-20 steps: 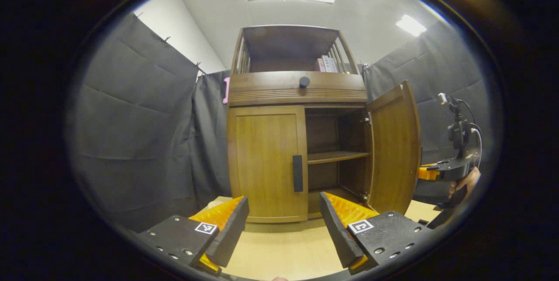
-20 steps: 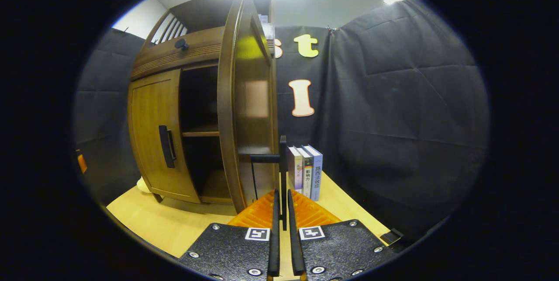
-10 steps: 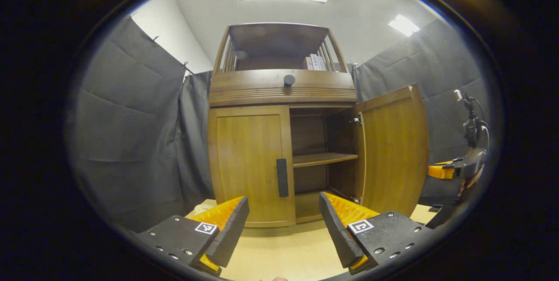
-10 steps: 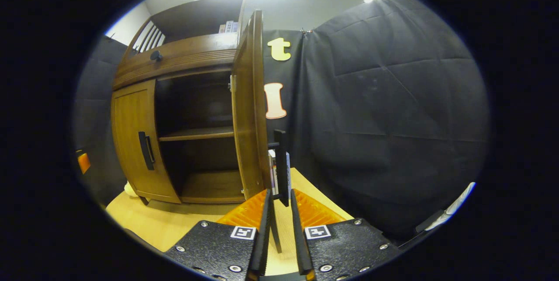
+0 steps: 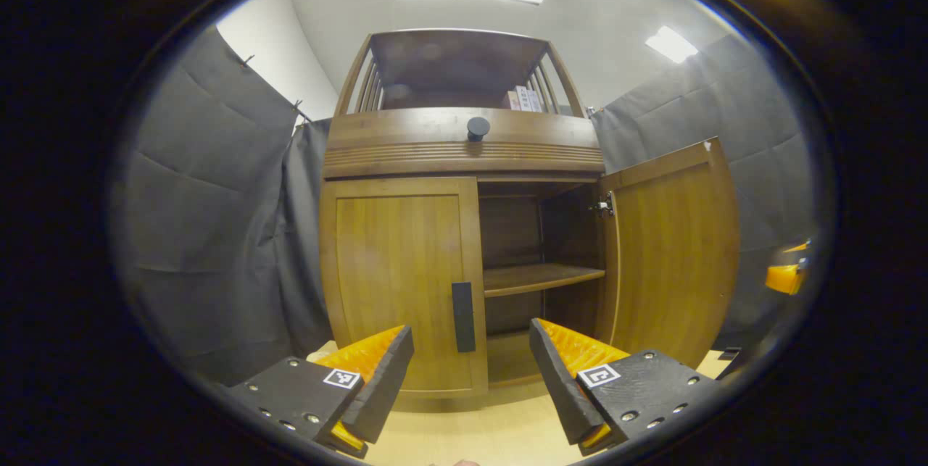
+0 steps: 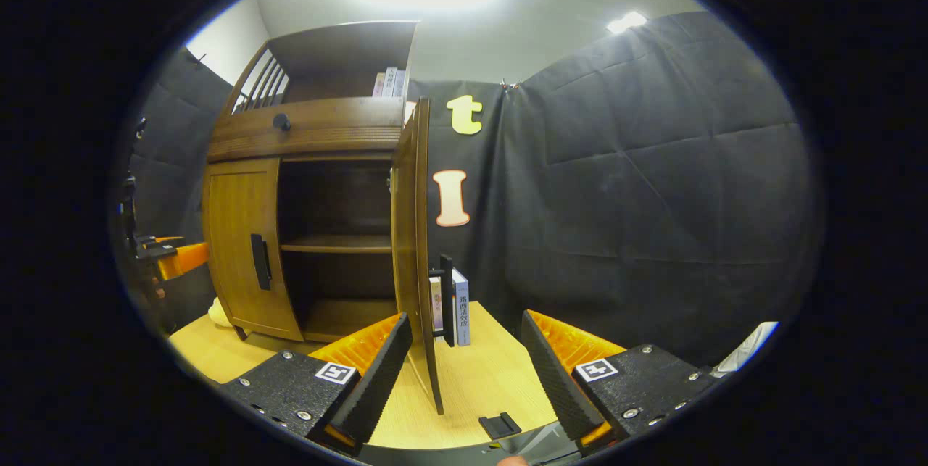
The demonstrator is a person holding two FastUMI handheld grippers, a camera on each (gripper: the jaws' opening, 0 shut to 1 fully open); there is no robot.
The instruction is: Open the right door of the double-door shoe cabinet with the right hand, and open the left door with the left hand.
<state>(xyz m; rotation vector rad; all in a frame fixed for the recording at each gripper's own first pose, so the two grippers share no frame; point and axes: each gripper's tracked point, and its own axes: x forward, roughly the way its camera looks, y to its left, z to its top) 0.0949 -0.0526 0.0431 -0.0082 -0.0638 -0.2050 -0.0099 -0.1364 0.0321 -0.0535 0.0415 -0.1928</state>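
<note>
The cabinet (image 5: 464, 248) stands on a pale table (image 6: 478, 386) against the black booth cloth. Its right door (image 5: 670, 256) is swung wide; the left door (image 5: 399, 285) is closed, its dark handle (image 5: 463, 317) untouched. Books (image 6: 458, 306) stand beside the open door; more sit on the top shelf (image 5: 523, 98). Inside, a bare shelf (image 5: 540, 277). The left gripper (image 5: 471, 372) hovers spread before the left door's handle. The right gripper (image 6: 467, 379) is released, jaws apart around the right door's edge, touching nothing.
</note>
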